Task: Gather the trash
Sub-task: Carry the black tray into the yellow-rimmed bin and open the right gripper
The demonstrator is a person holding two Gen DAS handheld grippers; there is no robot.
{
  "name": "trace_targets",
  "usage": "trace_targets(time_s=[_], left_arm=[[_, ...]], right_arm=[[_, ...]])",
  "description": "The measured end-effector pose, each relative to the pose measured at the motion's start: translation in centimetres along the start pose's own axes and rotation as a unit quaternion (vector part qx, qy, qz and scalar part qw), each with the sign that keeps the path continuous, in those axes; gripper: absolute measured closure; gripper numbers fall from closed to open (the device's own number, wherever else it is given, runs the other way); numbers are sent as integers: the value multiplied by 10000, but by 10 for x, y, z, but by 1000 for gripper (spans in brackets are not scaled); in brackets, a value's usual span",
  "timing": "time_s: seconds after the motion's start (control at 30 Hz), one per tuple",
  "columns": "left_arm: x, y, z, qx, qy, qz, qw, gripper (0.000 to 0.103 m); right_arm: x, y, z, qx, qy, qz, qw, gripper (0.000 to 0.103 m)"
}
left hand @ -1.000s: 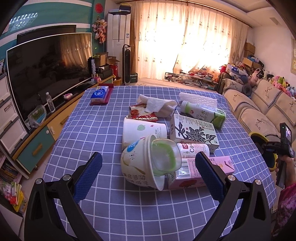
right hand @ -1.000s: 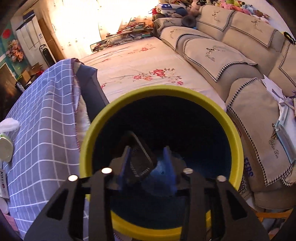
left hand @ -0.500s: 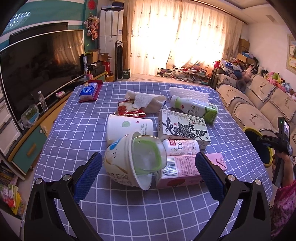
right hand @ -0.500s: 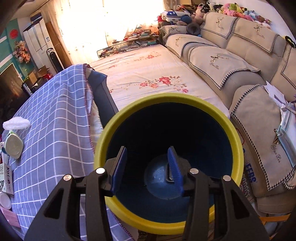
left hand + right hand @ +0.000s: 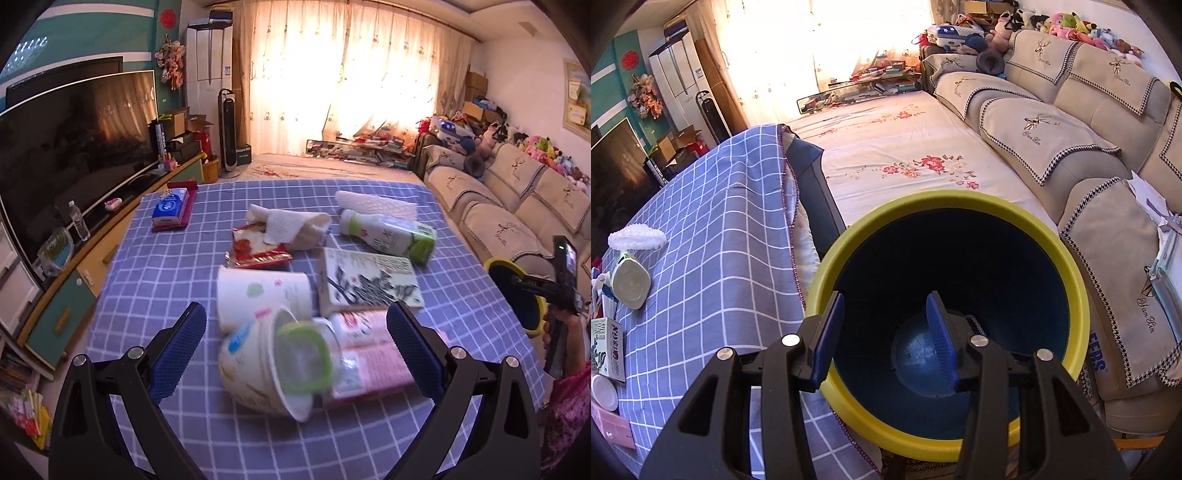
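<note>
Right wrist: right hand-held gripper (image 5: 886,334) spread, empty, over bin (image 5: 960,199); "FERS" beside.

A living room lit by bright sun through sheer cream curtains (image 5: 351,85) on the far wall. A large dark television (image 5: 74,147) stands on a low teal and yellow cabinet (image 5: 74,291) along the left, against a teal wall. A beige sofa (image 5: 517,199) with embroidered covers lines the right, soft toys (image 5: 546,151) along its back. A floral rug (image 5: 905,147) covers the floor
</note>
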State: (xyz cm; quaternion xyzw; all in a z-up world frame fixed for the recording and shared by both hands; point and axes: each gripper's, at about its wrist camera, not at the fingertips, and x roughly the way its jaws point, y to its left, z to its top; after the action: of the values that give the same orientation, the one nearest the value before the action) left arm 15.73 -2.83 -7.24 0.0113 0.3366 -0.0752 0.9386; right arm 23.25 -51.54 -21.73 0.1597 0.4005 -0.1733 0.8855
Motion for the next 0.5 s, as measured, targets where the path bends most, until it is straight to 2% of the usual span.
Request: trace_targets(time_s=[0.07,0.2,0.27,0.4,0.5], left_arm=[[15,9,11,-59,207,65,9997,6],[44,17,28,-144,697,-72,9974,6],[57,15,35,-100,890,15,9960,6],[88,10,41,-99,1380,192,9902,5],[106,11,41,-127,1704,192,9851,5]], right_arm=[[0,0,0,5,1,11,10000,57],[2,2,1,-12,36,18,10000,56],[4,4,1,-21,58,32,10000,56],[4,9,3,-49,59,87,9999,54],[2,8,3,-46,37,123,9999,53]])
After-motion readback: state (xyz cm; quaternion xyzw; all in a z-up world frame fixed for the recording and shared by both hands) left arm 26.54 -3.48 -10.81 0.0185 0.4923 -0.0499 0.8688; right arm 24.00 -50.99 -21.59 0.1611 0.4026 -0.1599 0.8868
